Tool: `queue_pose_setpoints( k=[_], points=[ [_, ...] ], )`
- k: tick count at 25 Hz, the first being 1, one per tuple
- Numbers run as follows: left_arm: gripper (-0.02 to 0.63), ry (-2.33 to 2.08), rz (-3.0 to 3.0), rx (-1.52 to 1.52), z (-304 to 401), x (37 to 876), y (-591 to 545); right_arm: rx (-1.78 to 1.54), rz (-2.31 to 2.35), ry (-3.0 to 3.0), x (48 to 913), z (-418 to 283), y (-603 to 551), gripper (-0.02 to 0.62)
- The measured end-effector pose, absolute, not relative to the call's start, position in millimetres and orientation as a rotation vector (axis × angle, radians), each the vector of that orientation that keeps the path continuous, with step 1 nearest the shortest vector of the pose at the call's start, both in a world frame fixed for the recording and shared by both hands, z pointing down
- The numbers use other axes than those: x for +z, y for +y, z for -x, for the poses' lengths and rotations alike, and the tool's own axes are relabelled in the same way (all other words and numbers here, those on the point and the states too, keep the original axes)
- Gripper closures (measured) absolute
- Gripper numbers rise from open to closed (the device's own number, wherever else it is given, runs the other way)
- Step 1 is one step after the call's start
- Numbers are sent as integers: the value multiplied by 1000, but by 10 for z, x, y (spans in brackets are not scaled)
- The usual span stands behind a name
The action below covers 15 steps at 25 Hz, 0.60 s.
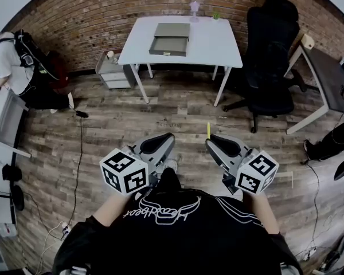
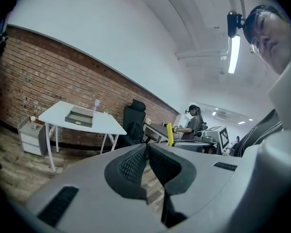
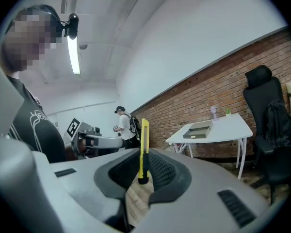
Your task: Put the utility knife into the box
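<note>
Yellow utility knife [image 3: 144,135] stands upright, pinched near its lower end between the narrow-set fingers [image 3: 162,173] of the right gripper [image 3: 143,165]. The left gripper [image 2: 147,150] is closed on nothing. The grey box [image 1: 169,38] sits on the white counter [image 1: 218,47], well apart across the wooden floor [image 1: 178,107]. Gripped so low, the tall knife could pivot or slip out on the way over, or catch the box's rim and fall outside.
</note>
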<state>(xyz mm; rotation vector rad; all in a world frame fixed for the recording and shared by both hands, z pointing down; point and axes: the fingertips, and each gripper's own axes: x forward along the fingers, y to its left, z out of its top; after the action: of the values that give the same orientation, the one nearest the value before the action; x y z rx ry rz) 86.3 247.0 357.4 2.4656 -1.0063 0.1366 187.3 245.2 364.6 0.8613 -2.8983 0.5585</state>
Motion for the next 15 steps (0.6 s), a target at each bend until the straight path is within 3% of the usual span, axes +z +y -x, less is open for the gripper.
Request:
queue_pose_setpoints(
  k=[15],
  points=[
    [565,-876,-2420,164,-67,3783,680,670,-931,-2794,3772,-1016,697,538]
  ],
)
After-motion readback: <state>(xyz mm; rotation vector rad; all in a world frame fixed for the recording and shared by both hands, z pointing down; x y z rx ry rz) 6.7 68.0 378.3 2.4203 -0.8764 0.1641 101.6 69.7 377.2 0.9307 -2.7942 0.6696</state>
